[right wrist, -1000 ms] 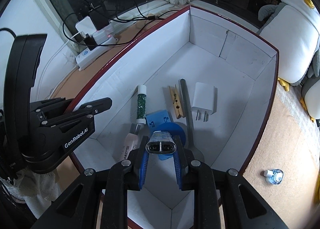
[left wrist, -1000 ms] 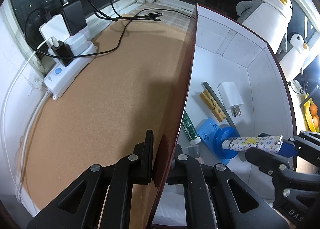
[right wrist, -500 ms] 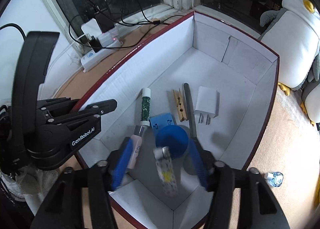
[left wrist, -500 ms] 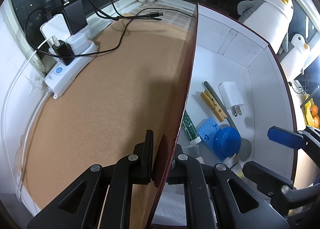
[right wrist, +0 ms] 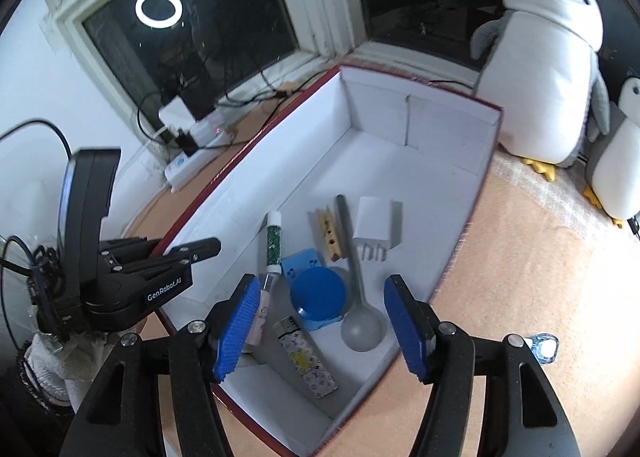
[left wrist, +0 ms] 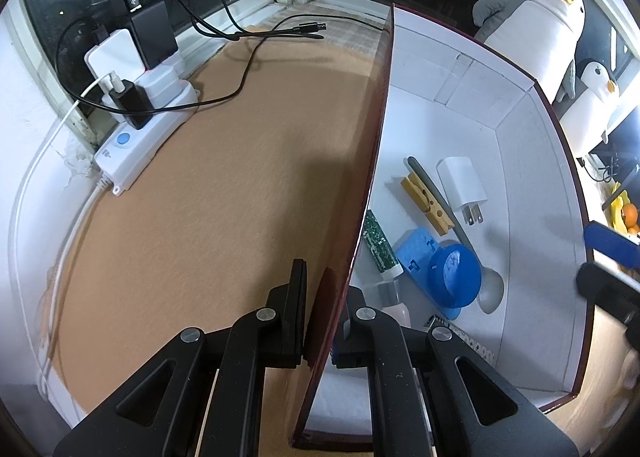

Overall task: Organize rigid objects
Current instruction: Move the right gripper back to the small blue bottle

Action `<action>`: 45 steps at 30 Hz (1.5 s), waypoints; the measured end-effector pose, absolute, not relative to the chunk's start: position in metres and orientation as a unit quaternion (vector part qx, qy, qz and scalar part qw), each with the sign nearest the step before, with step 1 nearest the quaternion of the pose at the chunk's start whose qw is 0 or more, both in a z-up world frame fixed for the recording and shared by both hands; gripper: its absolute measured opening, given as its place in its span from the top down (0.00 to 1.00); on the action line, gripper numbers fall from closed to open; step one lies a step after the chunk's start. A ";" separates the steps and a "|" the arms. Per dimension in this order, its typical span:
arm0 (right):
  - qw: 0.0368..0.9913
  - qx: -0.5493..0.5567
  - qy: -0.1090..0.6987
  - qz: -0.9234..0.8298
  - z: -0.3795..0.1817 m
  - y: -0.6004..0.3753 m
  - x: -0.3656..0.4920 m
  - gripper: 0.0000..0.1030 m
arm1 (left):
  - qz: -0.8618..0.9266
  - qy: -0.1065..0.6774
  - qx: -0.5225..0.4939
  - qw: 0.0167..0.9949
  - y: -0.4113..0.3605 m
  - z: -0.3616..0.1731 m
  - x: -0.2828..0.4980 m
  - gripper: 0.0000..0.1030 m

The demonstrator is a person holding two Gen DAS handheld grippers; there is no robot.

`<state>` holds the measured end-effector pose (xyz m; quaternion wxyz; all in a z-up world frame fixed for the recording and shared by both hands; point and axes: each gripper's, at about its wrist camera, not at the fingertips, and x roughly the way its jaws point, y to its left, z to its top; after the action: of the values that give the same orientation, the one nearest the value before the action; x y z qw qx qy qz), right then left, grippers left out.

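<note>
The right gripper is held wide apart above the near end of the box, with nothing between its blue pads. Directly below it, a patterned lighter is seen lying flat on the white floor of the box. Just beyond are found a grey spoon, a blue lid, a green tube, a wooden clothespin and a white charger. The left gripper is clamped on the box's left wall. Farther off, a power strip is seen by the window, and two plush penguins are seen behind the box.
</note>
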<state>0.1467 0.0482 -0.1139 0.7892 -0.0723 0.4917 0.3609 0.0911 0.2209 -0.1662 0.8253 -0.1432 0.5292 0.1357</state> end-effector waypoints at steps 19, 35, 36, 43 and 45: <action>0.838 -0.054 0.490 0.234 -0.113 -0.067 0.172 0.41 | 0.143 0.530 -0.136 0.825 0.210 -0.156 0.075 0.83; 0.812 -0.094 0.538 0.207 -0.168 -0.125 0.194 0.41 | 0.160 0.531 -0.134 0.822 0.206 -0.152 0.068 0.82; 0.808 -0.108 0.540 0.210 -0.173 -0.123 0.194 0.41 | 0.161 0.531 -0.133 0.821 0.206 -0.152 0.069 0.82; 0.788 -0.199 0.538 0.224 -0.196 -0.105 0.194 0.41 | 0.167 0.535 -0.128 0.818 0.205 -0.153 0.071 0.82; 0.782 -0.218 0.540 0.224 -0.204 -0.102 0.196 0.42 | 0.168 0.535 -0.127 0.818 0.204 -0.153 0.071 0.82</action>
<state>0.1965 -0.1017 -0.2041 0.7818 -0.2182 0.5395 0.2237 0.0714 0.2042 -0.1532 0.8179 -0.1273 0.5353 0.1684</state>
